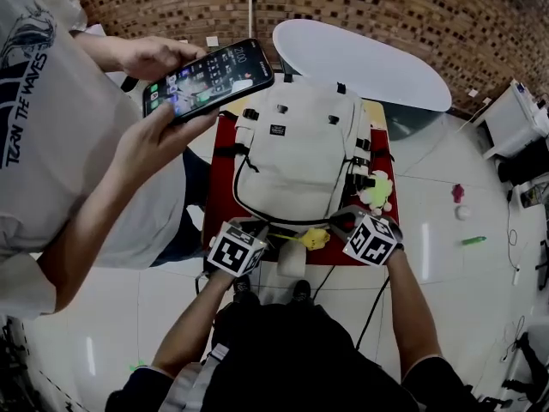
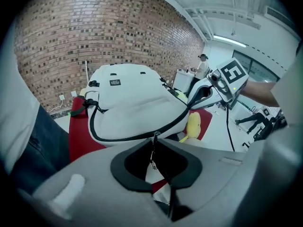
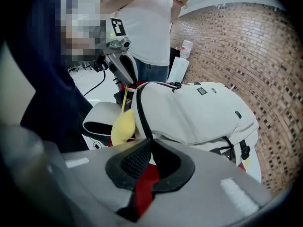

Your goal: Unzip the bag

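Observation:
A white backpack (image 1: pixel 300 153) lies on a red cloth (image 1: pixel 225 178), its black zipper (image 2: pixel 118 137) curving round the near edge. My left gripper (image 1: pixel 260 228) is at the bag's near left corner, shut on the metal zipper pull (image 2: pixel 152 155), which hangs between its pads. My right gripper (image 1: pixel 340 221) is at the near right corner. In the right gripper view the right gripper (image 3: pixel 150 142) is shut on the bag's edge (image 3: pixel 156 126) where the zipper line runs in. A yellow plush toy (image 1: pixel 315 239) hangs between the two grippers.
A person stands at the left holding a phone (image 1: pixel 210 77) over the bag's far left corner. A white oval tabletop (image 1: pixel 360 58) lies behind the bag. A yellow-green plush (image 1: pixel 376 191) sits at the bag's right side. Small items (image 1: pixel 473 240) lie on the floor to the right.

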`<state>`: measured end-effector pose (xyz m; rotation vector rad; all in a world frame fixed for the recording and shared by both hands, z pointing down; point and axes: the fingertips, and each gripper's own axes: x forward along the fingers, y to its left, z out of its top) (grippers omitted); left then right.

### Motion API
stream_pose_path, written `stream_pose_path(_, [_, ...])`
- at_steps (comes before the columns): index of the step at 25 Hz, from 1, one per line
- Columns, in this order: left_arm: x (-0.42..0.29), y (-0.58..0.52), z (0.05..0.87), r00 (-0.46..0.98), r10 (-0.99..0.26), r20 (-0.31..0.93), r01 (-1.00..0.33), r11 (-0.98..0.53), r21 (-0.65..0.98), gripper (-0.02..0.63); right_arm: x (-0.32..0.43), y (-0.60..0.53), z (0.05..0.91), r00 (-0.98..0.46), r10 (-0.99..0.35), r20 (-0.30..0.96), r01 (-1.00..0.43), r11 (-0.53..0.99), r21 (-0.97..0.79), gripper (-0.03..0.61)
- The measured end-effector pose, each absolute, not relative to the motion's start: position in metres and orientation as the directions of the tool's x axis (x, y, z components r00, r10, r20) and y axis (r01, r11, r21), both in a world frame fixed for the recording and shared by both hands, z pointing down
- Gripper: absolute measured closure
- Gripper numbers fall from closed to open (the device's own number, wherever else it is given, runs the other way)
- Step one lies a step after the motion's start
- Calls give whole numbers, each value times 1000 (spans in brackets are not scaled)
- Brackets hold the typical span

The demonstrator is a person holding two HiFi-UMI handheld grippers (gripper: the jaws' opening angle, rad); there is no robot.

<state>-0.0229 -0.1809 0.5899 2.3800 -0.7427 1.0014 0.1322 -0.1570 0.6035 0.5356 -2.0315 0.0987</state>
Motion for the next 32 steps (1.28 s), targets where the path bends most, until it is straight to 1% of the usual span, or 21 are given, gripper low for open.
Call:
stream_pose_path(5, [-48,-197,588,550,-352,757,-630,-770,100,578,132,-159,603,-383,-359,851,-477,866,150,557])
stream_pose_path(8, [-67,-208,588,512,-392,765,-637,-770,32,578,131,-163,596,-384,-398,833,-538,830,148,554])
stream_pose_path(11, [-75,-215,592,503,-397,767,-629,-777,11,578,126,-172,578,-379,-477,793,-608,775,175,531])
stream_pose_path(13, [-76,-218,595,504,-398,767,-615,-788,-4,578,114,-180,561,-385,-528,757,-630,749,203,517])
stream_pose_path(16, [-76,-219,594,508,-398,764,-604,-797,-14,578,78,-189,532,-464,-566,681,-632,751,193,522])
stream_pose_path(18, [-76,-219,592,512,-399,761,-597,-802,-20,578,43,-189,525,-521,-550,653,-602,779,176,529])
stream_pose_path(20, [-76,-219,587,518,-404,754,-587,-809,-31,578,11,-189,531,-557,-513,653,-564,811,156,529])
stream_pose_path(24, [-73,-220,581,535,-405,742,-570,-821,-37,578,-20,-197,555,-570,-418,708,-508,856,96,531])
stream_pose_path(27, [-73,-220,577,545,-405,734,-569,-822,-31,578,-32,-193,570,-555,-320,768,-429,901,65,475])
stream_pose_path(28, [-72,-220,576,550,-405,731,-569,-822,-28,578,-34,-191,575,-540,-300,786,-405,912,70,469])
stream_pose_path(30, [-72,-221,572,559,-401,725,-565,-825,-20,578,-35,-189,585,-501,-288,816,-358,928,107,473])
stream_pose_path(32, [-75,-221,572,558,-397,729,-565,-825,-17,578,-35,-187,592,-469,-291,834,-318,937,147,521])
